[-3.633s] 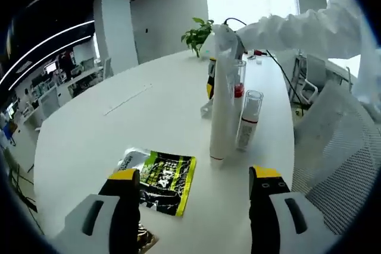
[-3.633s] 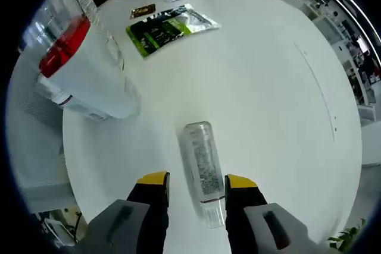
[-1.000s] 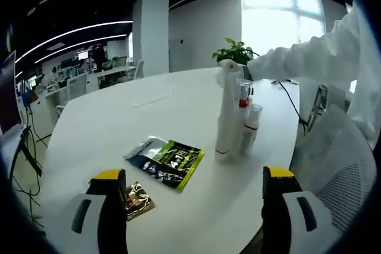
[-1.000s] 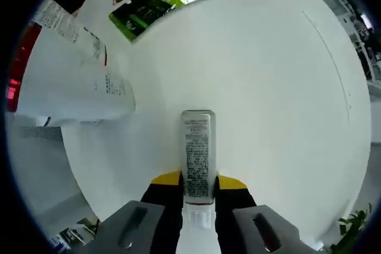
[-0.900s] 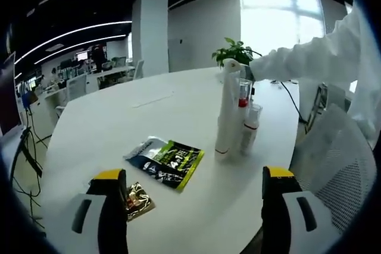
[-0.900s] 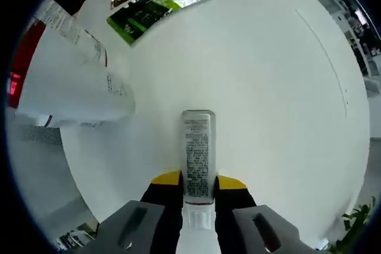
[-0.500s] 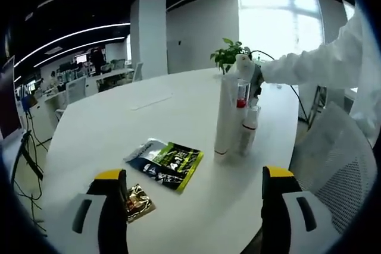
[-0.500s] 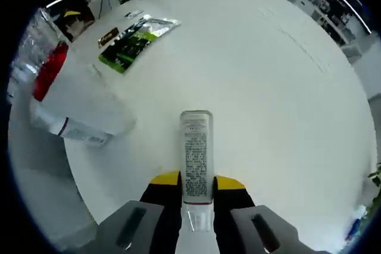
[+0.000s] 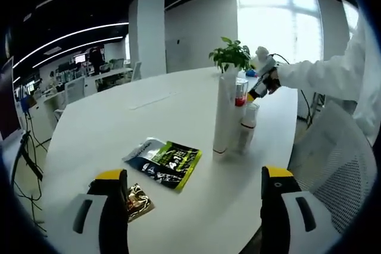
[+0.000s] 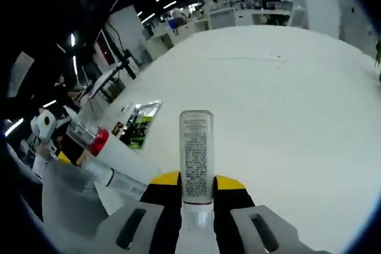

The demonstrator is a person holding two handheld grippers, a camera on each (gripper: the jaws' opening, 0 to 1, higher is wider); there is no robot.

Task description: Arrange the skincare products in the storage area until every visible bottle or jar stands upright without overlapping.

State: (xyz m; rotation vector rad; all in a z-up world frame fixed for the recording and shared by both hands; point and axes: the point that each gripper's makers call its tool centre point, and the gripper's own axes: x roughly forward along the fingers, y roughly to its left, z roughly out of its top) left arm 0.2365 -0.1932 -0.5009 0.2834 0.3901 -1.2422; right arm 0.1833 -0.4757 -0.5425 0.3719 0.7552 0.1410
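My right gripper (image 10: 196, 181) is shut on a white bottle (image 10: 196, 147) with small print, held in the air over the white table (image 10: 286, 87). In the left gripper view that right gripper (image 9: 260, 87) hangs beside the standing group, on a white sleeve (image 9: 324, 78). The group is a tall white tube (image 9: 222, 114), a red-banded clear-capped bottle (image 9: 240, 92) and a smaller clear-capped bottle (image 9: 246, 128), all upright and close together. The red-banded bottle (image 10: 95, 141) also shows at the left of the right gripper view. My left gripper (image 9: 193, 178) is open near the table's edge.
A green and black sachet (image 9: 164, 163) lies flat in front of my left gripper, with a small brown sachet (image 9: 138, 199) nearer its left jaw. A potted plant (image 9: 229, 56) stands at the far side. A mesh chair (image 9: 336, 165) is at the right, off the table.
My right gripper closed on the lying bottle, then lifted it off the table and tipped upward. In the left gripper view it has moved right, past the standing bottles.
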